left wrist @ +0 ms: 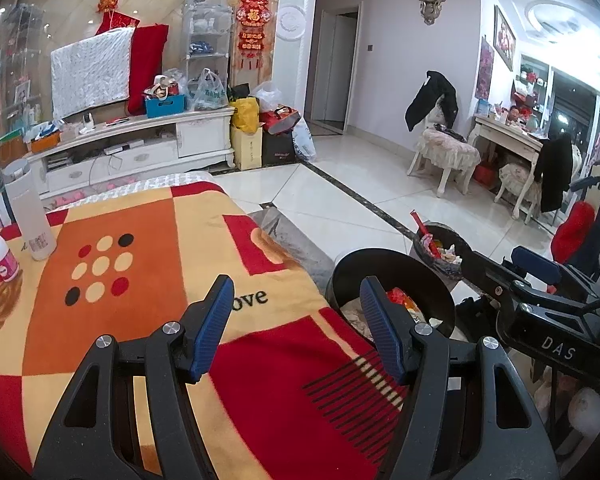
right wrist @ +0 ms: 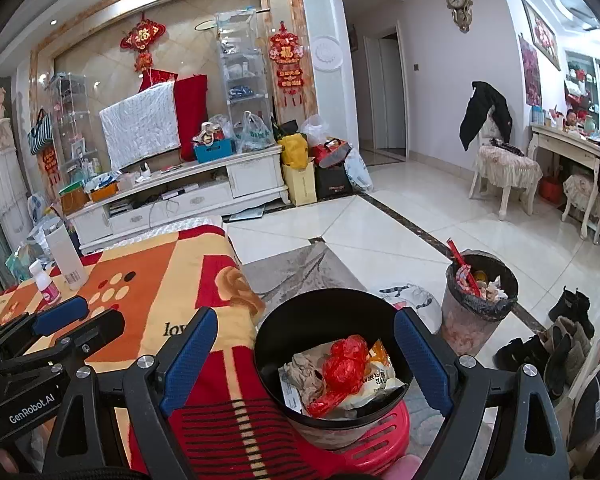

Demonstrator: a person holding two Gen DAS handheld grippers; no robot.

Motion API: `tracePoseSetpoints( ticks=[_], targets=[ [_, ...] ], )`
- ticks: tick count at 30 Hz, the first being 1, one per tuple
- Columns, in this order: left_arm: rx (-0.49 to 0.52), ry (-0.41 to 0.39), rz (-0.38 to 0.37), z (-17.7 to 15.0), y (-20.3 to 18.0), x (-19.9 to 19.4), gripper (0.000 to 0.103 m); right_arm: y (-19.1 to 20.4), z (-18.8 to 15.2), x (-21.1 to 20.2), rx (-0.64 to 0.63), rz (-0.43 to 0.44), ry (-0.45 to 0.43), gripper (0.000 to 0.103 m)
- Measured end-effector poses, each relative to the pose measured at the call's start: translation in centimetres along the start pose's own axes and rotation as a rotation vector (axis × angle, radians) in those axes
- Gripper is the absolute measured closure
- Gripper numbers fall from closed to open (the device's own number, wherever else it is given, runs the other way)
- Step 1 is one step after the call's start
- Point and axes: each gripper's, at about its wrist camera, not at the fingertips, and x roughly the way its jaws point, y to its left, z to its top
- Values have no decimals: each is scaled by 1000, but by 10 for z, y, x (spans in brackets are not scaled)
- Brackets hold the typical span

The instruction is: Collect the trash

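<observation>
- Left gripper [left wrist: 296,320]: jaws apart, empty, above the orange-and-red patterned blanket [left wrist: 140,280].
- Right gripper [right wrist: 304,354]: jaws apart, empty, flanking the round black plastic bin [right wrist: 268,344] without touching it.
- Crumpled red and white wrappers [right wrist: 342,372] lie inside that bin; collection appears mostly done.
- Farther grey lined wastebasket [right wrist: 466,316] is full; emptying probably remains.

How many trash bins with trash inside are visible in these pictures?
2. The black bin stands on a pink stool beside the blanket-covered table, close in front of the right hand-held gripper. The lined bin stands farther away on the tiled floor. Others may be hidden.
</observation>
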Motion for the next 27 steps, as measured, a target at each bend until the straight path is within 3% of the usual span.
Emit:
tracePoseSetpoints(
  ticks=[27],
  targets=[
    [10,16,-17,-6,-4,8,38,-11,-9,3,19,-11,23,14]
  ],
)
